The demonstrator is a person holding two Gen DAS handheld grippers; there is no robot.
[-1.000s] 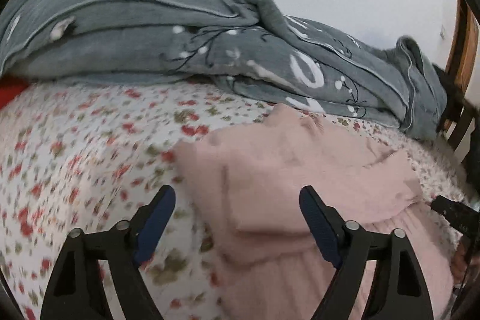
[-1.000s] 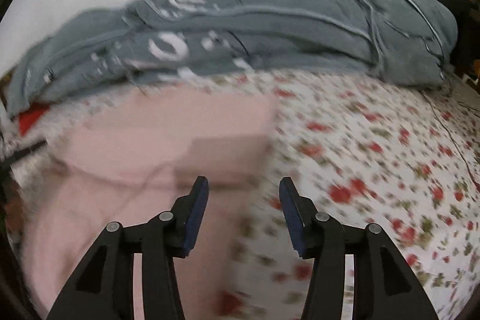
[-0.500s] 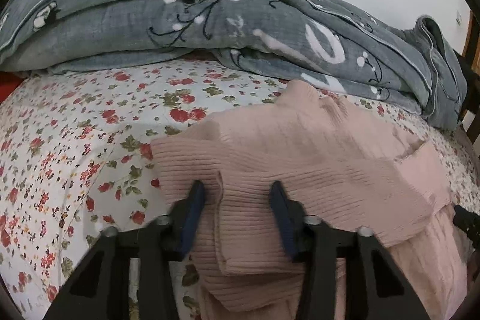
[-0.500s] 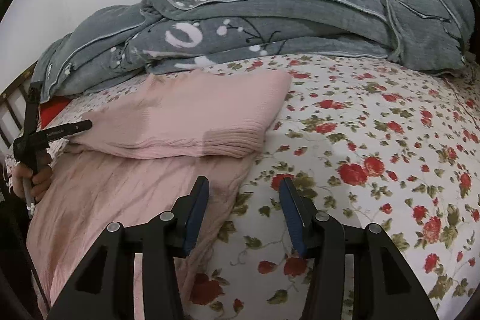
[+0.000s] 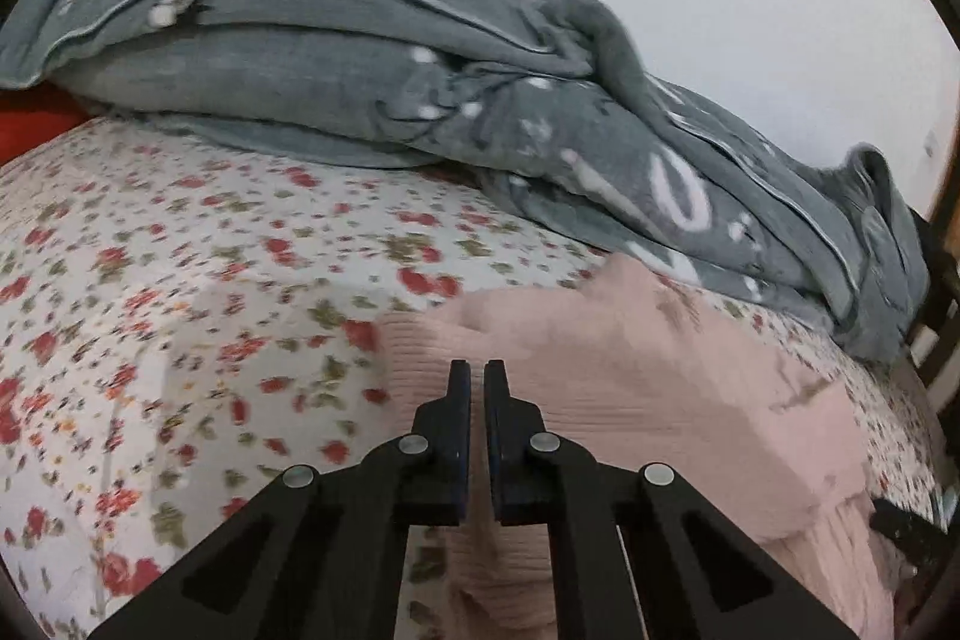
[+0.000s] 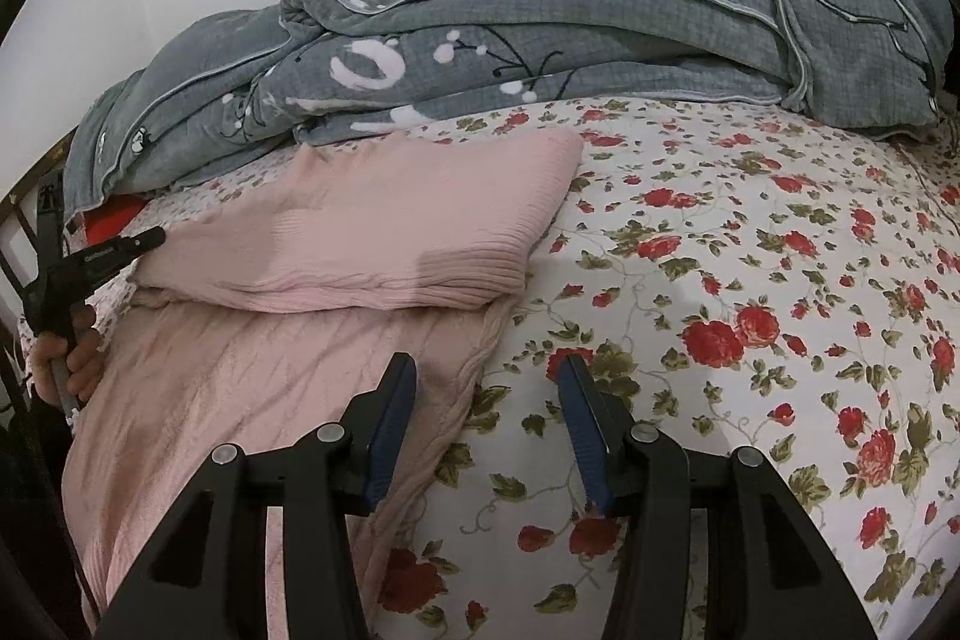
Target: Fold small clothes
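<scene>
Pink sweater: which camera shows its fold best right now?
The right wrist view: the pink sweater lies sharp, its folded upper part and flat lower part both visible beside the open right claw. The left wrist view is blurred, showing only ribbed fabric around the shut left claw.

- The left gripper [image 5: 477, 370] is built of matte black plastic, its two fingers [image 5: 459, 418] faced with dark blue pads.
- Round silver screws [image 5: 413, 443] are set at the linkage pivots, with triangular cut-outs in the arms behind them.
- The right gripper [image 6: 489, 370] is made alike: black frame, blue pads, silver screws [image 6: 645, 433].
- Small white lettering, too small to read, is printed on the left gripper's side.
</scene>
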